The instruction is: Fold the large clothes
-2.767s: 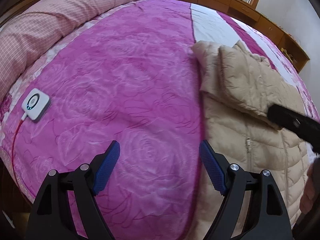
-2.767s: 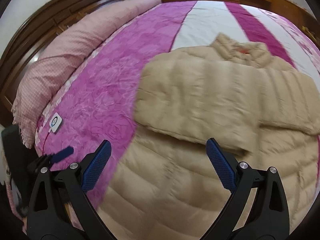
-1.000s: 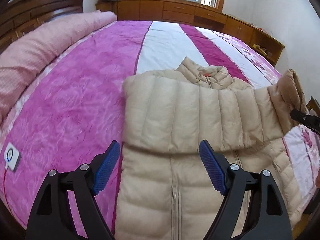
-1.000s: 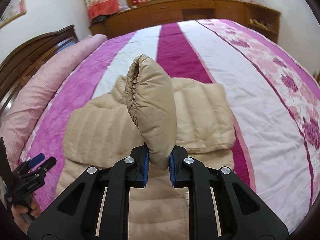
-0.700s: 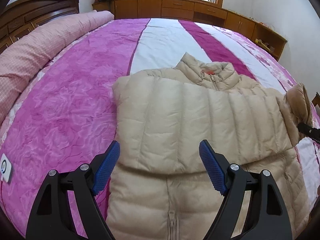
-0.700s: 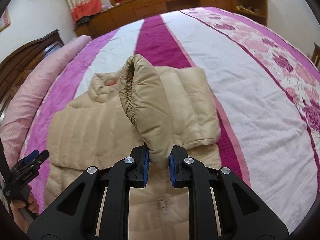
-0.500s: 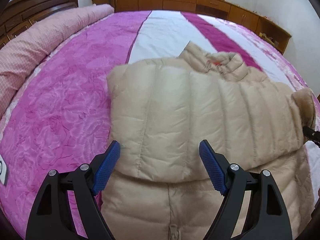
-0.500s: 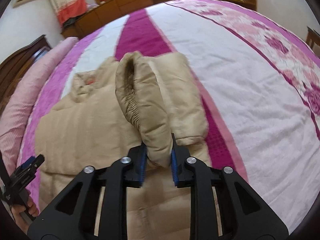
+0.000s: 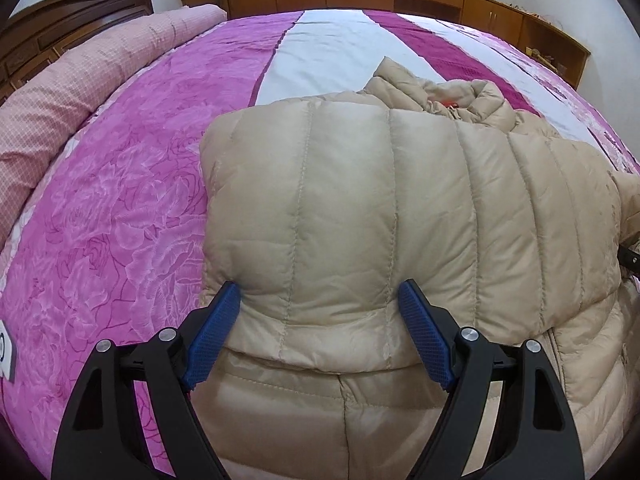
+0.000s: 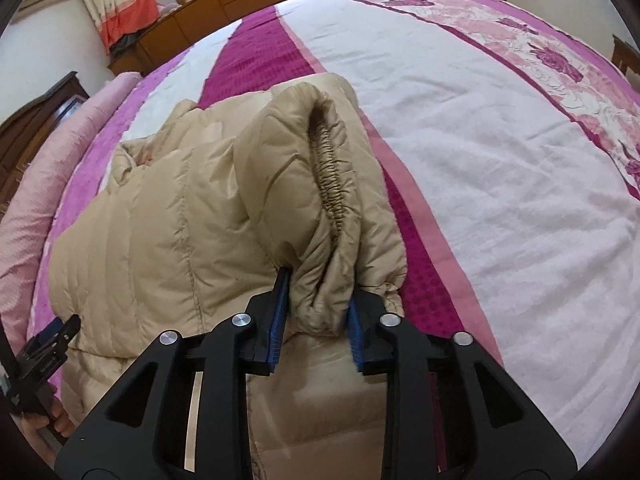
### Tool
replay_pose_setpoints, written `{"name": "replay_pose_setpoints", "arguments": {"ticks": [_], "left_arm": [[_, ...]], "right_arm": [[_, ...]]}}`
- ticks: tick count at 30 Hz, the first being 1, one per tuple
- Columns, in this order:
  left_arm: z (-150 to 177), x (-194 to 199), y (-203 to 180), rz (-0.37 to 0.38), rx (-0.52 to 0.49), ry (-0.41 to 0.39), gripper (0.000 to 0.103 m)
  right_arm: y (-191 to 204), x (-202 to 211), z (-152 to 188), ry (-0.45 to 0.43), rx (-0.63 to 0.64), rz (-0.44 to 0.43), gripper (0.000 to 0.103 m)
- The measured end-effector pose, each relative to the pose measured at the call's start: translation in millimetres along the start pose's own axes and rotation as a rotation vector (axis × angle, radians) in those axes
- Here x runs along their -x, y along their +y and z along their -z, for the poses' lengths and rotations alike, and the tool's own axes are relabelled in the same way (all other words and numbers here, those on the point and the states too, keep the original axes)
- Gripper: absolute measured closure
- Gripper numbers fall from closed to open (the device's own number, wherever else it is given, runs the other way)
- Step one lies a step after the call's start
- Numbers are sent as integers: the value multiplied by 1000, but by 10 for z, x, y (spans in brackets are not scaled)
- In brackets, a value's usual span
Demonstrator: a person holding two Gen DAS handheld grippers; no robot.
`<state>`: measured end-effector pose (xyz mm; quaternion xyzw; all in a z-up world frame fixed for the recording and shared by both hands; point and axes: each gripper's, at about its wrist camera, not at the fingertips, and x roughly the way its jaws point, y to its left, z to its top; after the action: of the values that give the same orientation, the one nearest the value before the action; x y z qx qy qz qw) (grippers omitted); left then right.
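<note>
Lying collar-away on the pink-and-white striped bedspread (image 9: 328,36), beige quilted puffer jacket (image 9: 380,200), right gripper (image 10: 316,316) clamping its elastic cuff (image 10: 332,168), left gripper (image 9: 320,308) wide, straddling folded sleeve.

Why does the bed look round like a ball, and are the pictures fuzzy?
Left wrist view: the fisheye lens bends the bed into a dome, with dark corners; the jacket is sharp and evenly lit. Right wrist view: the same bending and dark rim; the cuff held by the right gripper is crisp, with soft shadow inside its folds. No glare in either.
</note>
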<state>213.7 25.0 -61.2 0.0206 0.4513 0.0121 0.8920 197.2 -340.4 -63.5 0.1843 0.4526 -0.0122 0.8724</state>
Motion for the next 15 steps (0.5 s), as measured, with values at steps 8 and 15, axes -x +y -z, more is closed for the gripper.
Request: {"name": "replay_pose_setpoints", "arguments": {"ticks": [8, 15], "left_arm": [[115, 333, 234, 44, 47, -24, 24], [450, 662, 398, 57, 41, -12, 24]], "right_arm": [[-34, 410, 96, -36, 34, -44, 43], [-190, 813, 401, -20, 61, -73, 39]]}}
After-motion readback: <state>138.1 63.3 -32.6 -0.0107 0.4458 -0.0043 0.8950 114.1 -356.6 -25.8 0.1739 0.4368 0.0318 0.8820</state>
